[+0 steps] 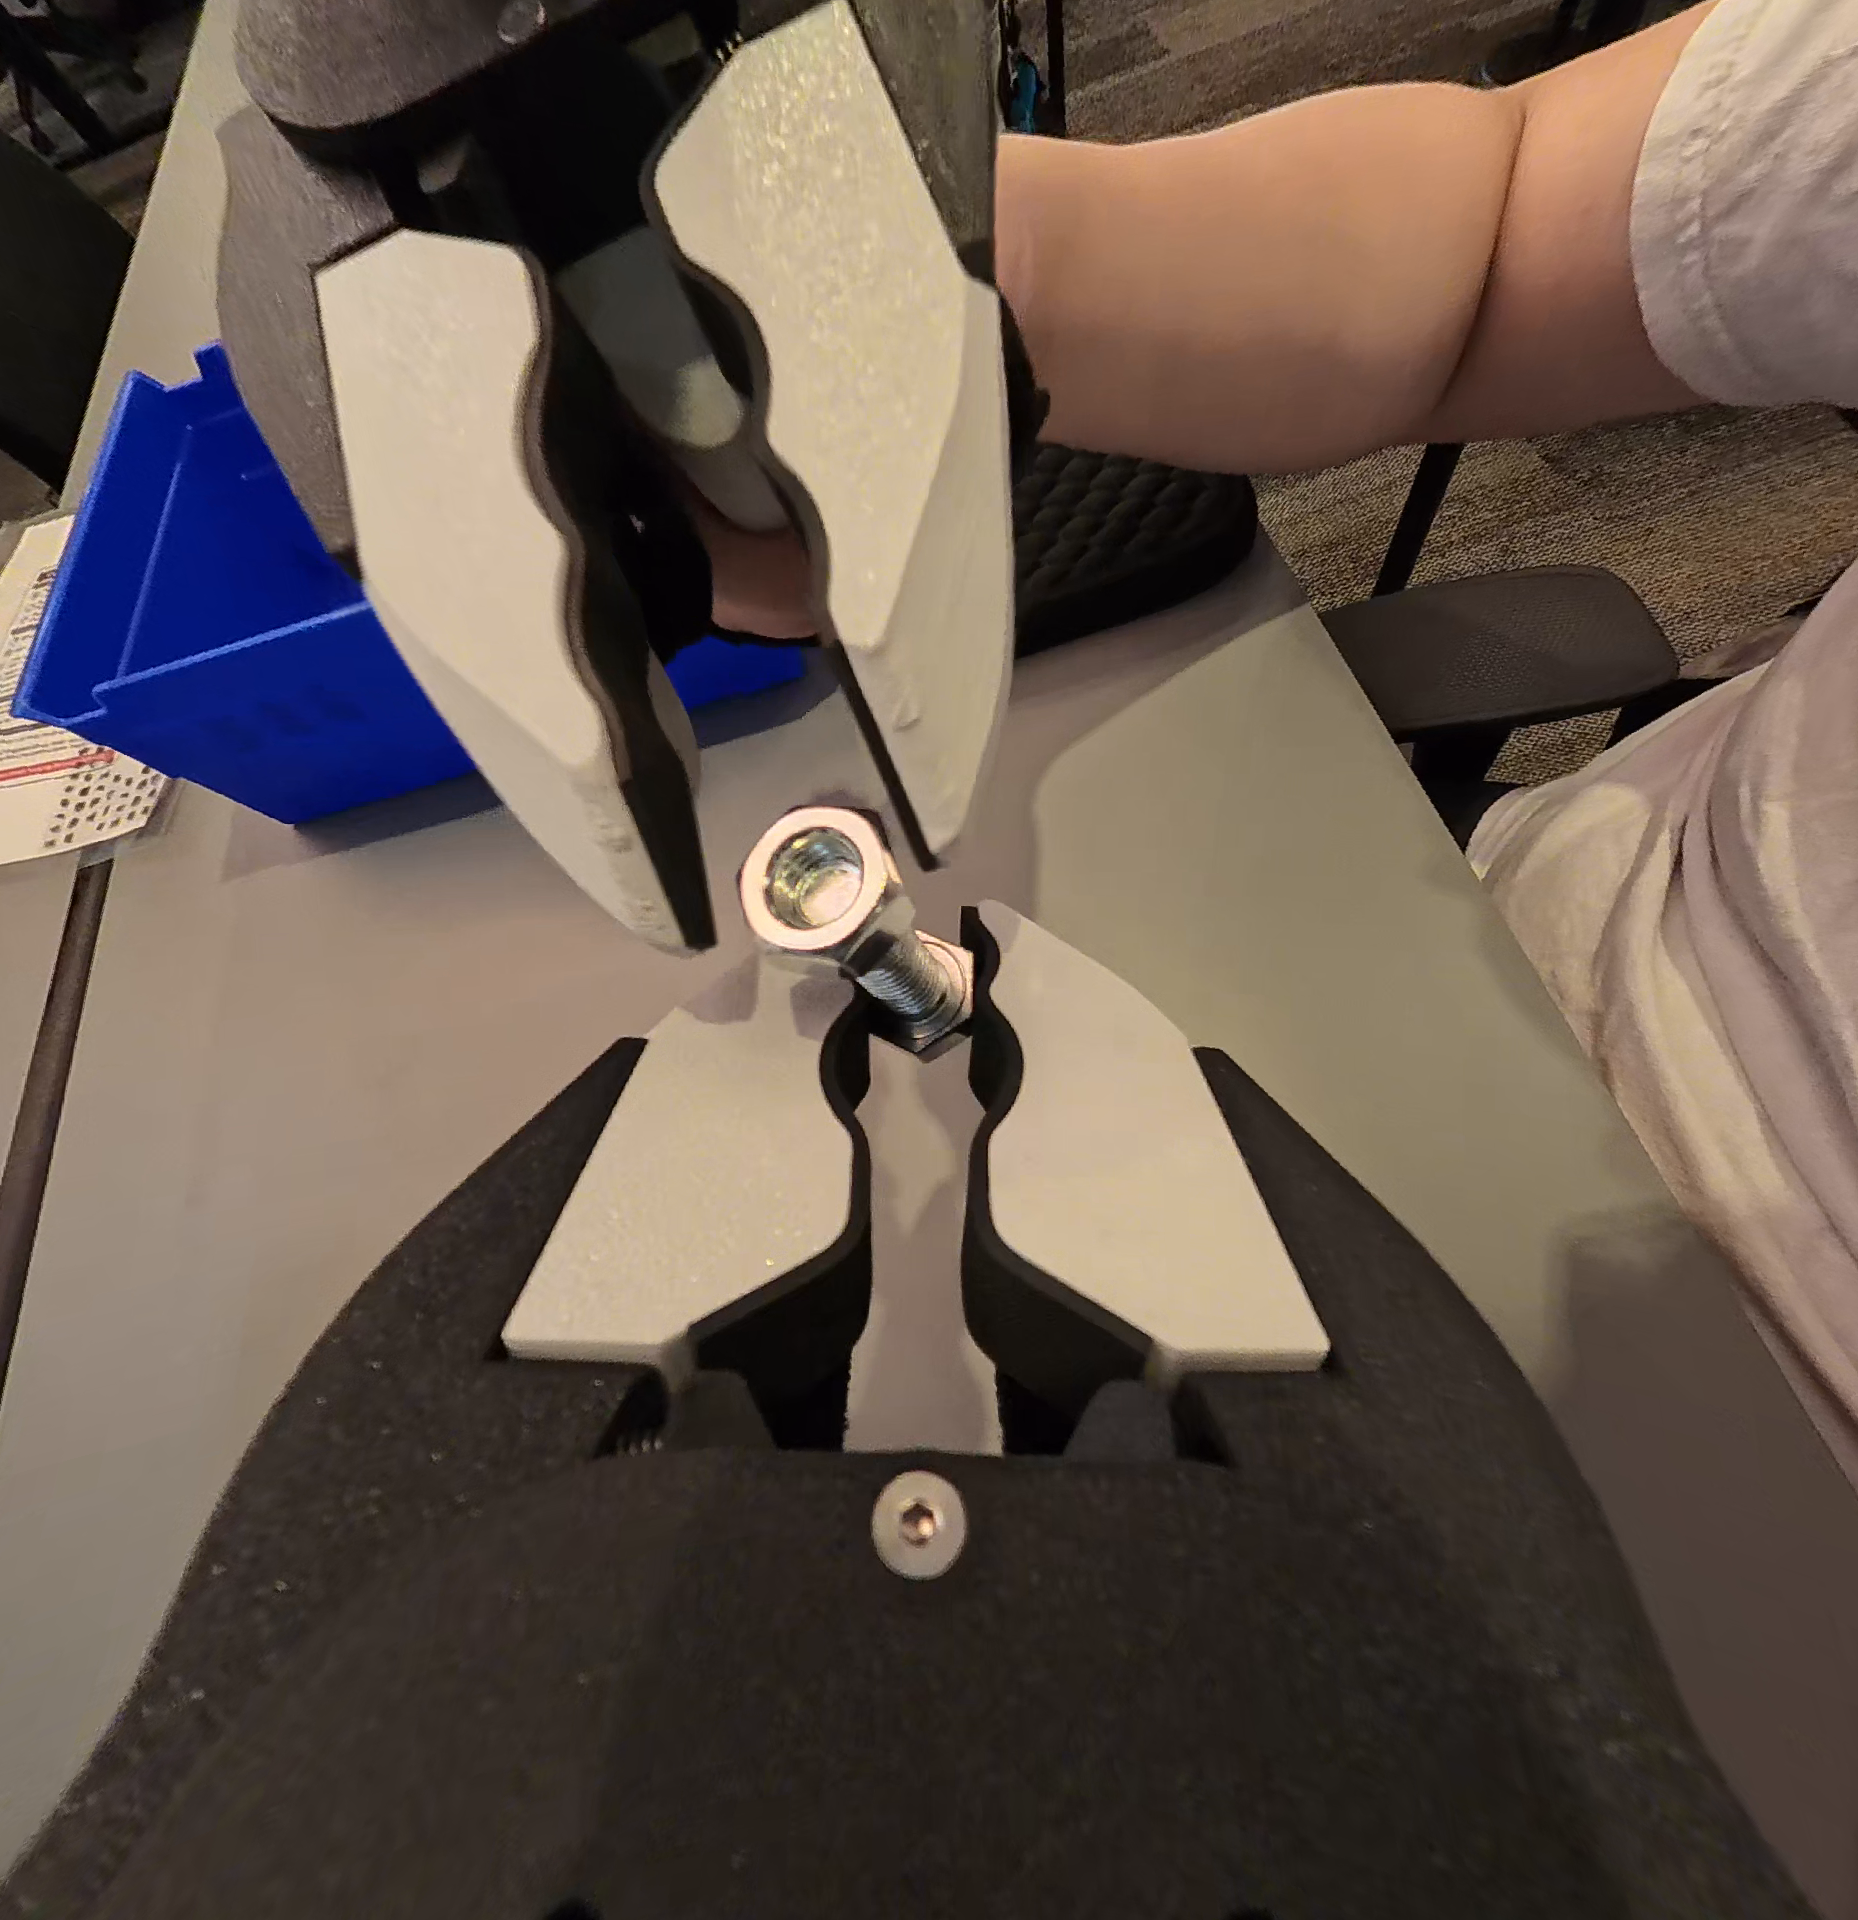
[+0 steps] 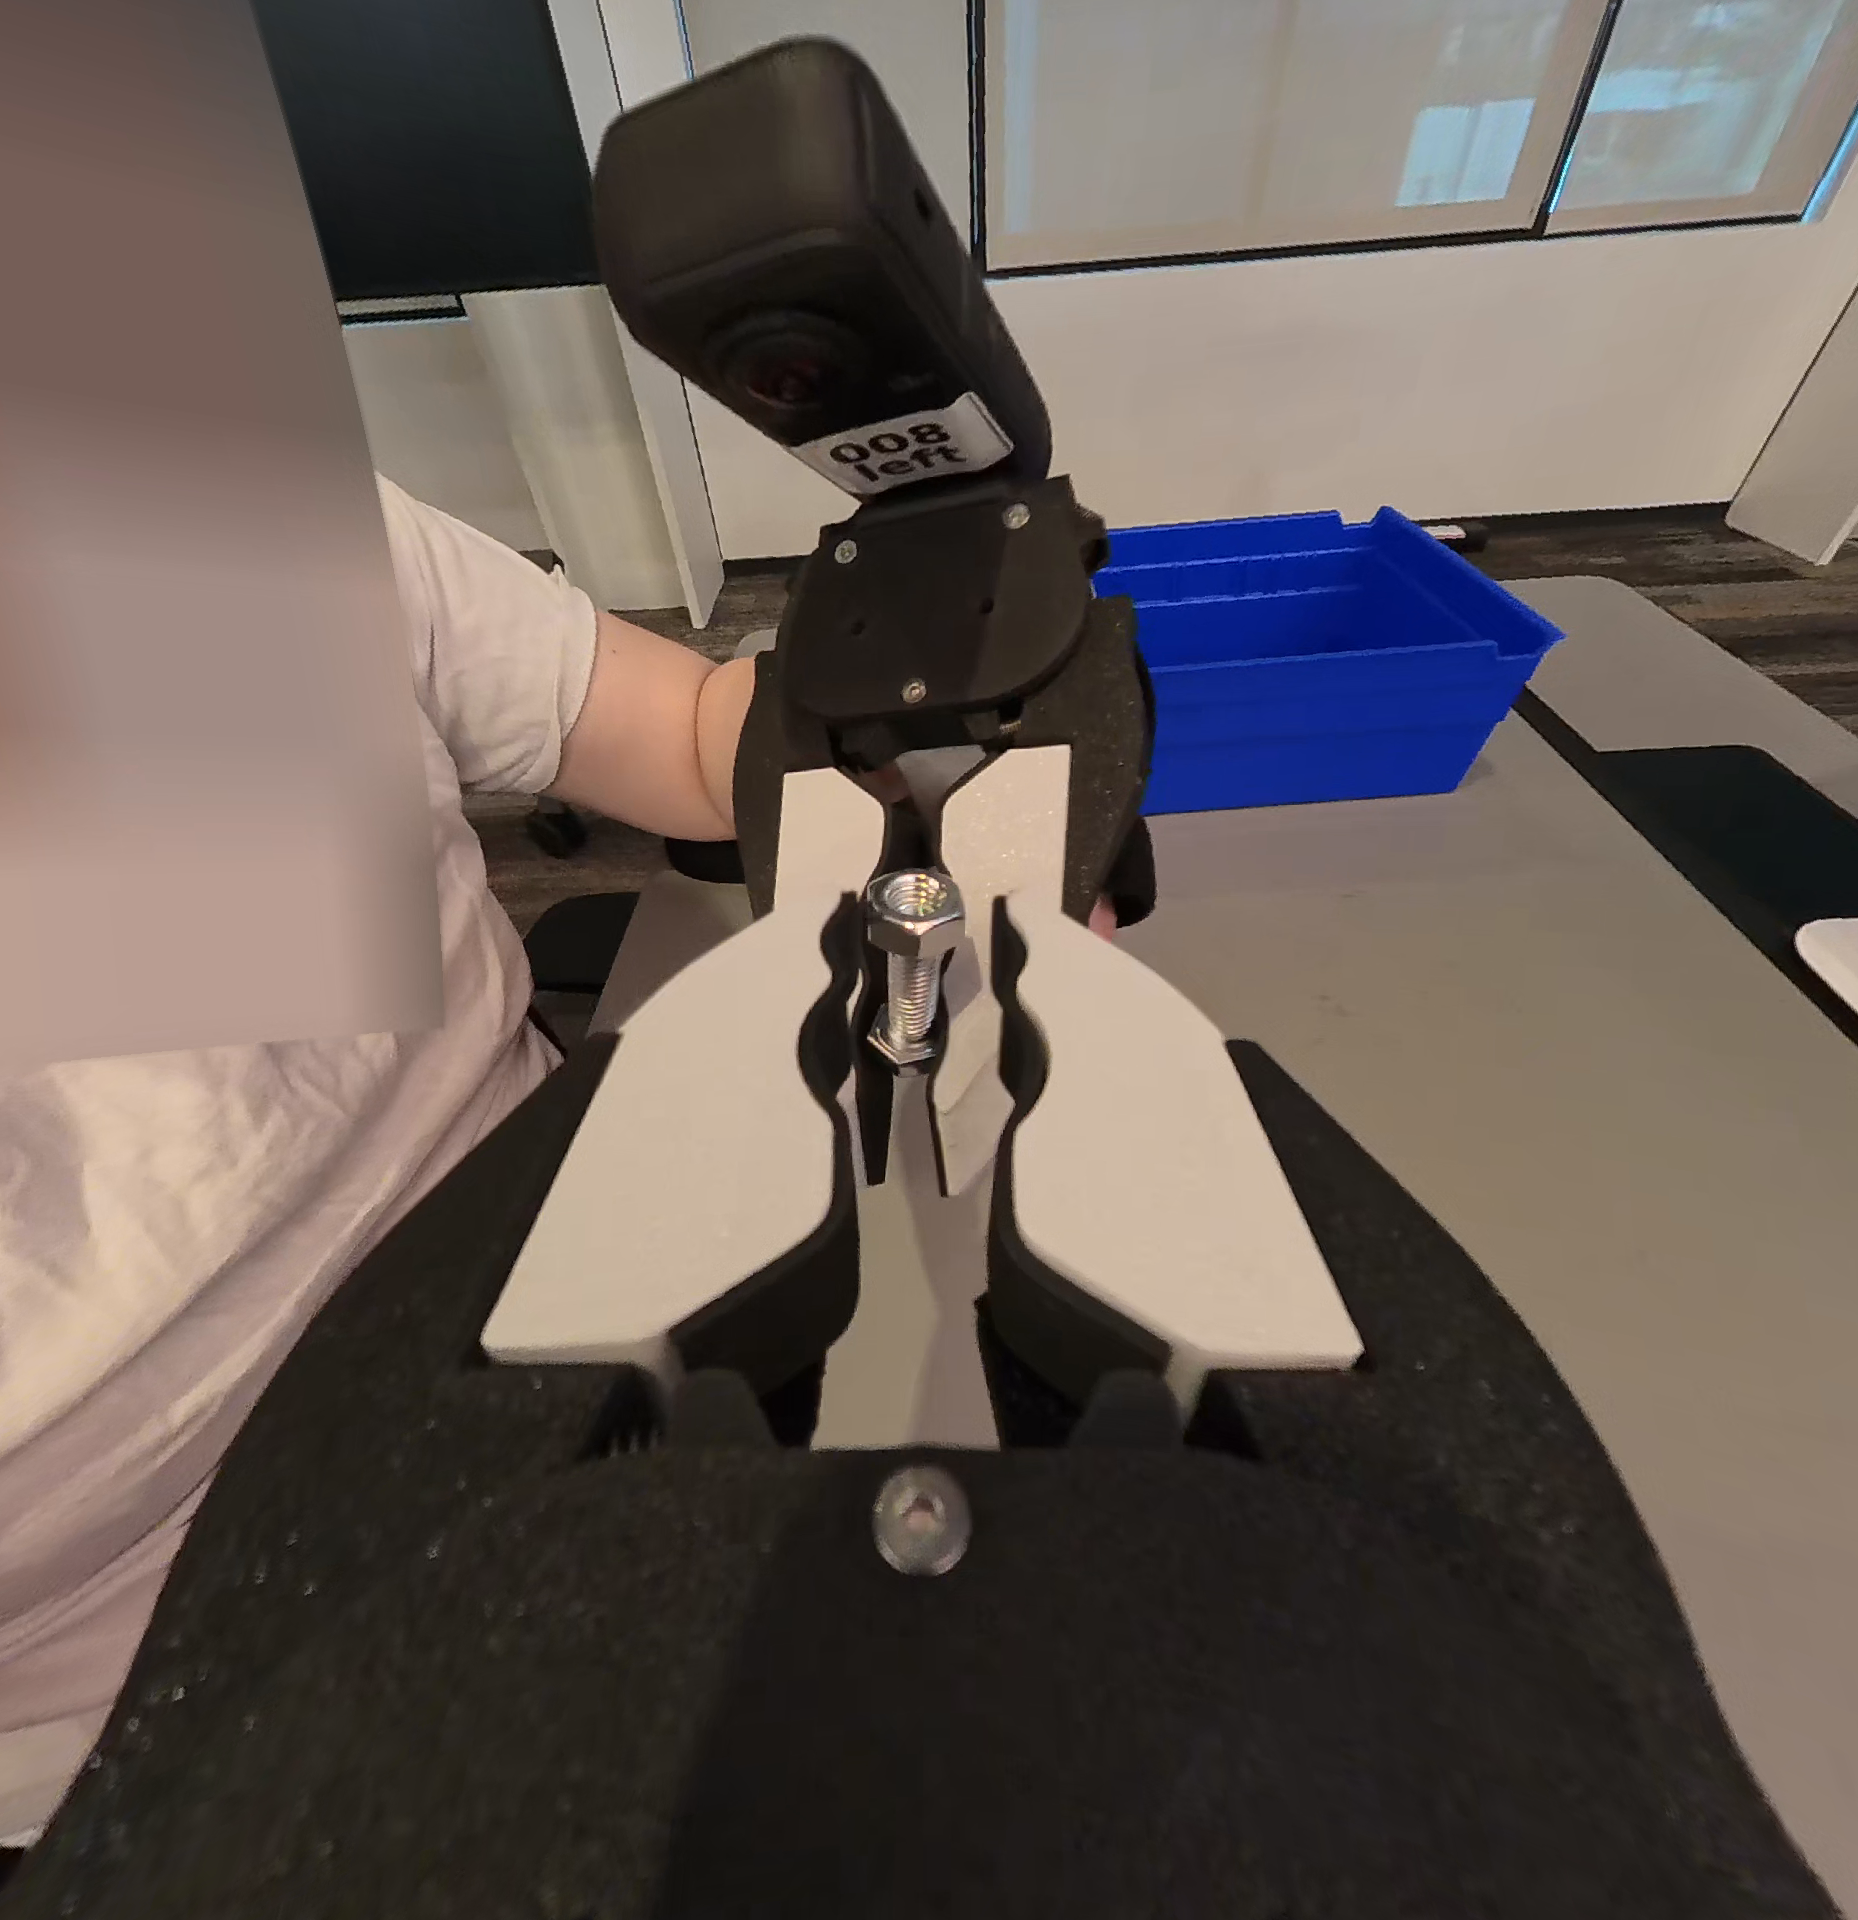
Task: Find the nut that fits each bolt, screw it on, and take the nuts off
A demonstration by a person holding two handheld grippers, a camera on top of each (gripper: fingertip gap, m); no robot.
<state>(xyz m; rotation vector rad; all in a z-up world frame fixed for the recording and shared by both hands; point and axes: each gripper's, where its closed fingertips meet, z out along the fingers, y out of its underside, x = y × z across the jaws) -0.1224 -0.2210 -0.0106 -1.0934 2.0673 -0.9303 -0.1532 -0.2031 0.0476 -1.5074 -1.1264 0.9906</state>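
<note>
A zinc-bright bolt (image 1: 909,987) with a hex nut (image 1: 816,894) on its threaded end sits between the two pairs of tongs, above the tabletop. The left tongs (image 1: 909,1023) are nearly closed and pinch the bolt's head at their tips. The right tongs (image 2: 909,914) stand apart — one tip on either side of the nut, with a visible gap on each flank, gripping nothing. Under both lies a smooth grey tabletop (image 2: 1424,1039), matte and faintly scuffed. Beyond the right tongs, a blue plastic bin (image 2: 1320,665) rests on that surface; a printed sheet (image 1: 31,707) lies beside it. Farther out — patterned carpet (image 1: 1590,488), a black chair (image 1: 1507,644), white wall panels and shaded windows (image 2: 1424,114). A person's forearm (image 1: 1320,312) and pale shirt flank the tongs.
</note>
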